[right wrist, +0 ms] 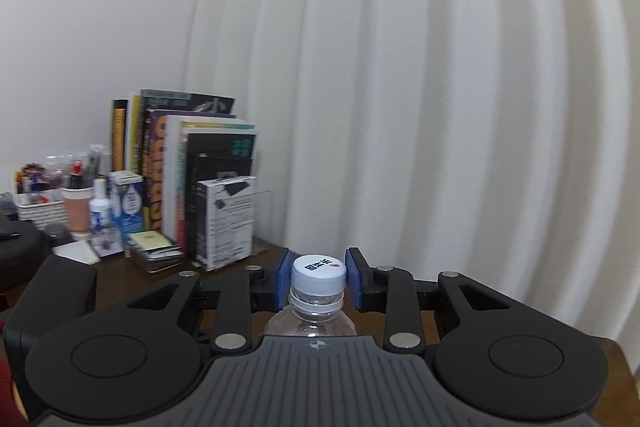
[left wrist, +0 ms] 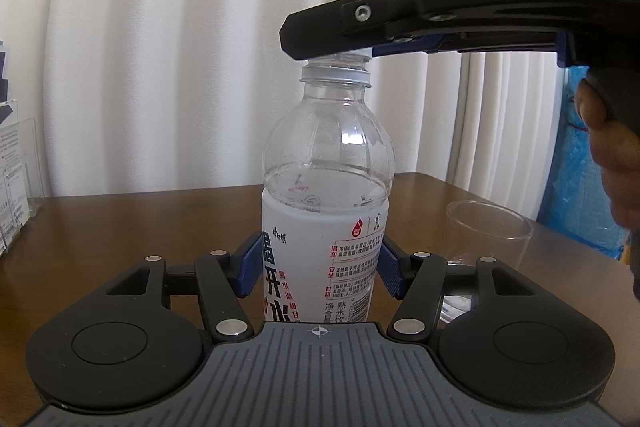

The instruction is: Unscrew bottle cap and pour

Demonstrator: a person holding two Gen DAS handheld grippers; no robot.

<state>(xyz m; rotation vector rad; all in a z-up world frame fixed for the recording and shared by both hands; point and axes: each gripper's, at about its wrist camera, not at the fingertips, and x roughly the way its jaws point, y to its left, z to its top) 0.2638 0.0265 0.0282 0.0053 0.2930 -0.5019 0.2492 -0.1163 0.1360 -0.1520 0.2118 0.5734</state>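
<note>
One water bottle [left wrist: 324, 195] stands mid-table [left wrist: 120, 223], gripped at its label by the left gripper [left wrist: 318, 267]. The right gripper [right wrist: 318, 277] brackets its one white cap [right wrist: 319, 271], pads slightly apart. One clear glass [left wrist: 488, 239] stands near the right edge.

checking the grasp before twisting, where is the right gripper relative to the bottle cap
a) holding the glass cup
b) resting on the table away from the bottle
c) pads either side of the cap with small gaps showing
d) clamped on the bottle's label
c: in the right wrist view the right gripper has its blue pads flanking the white cap with slim gaps each side, while the left gripper holds the bottle at its label.
</note>
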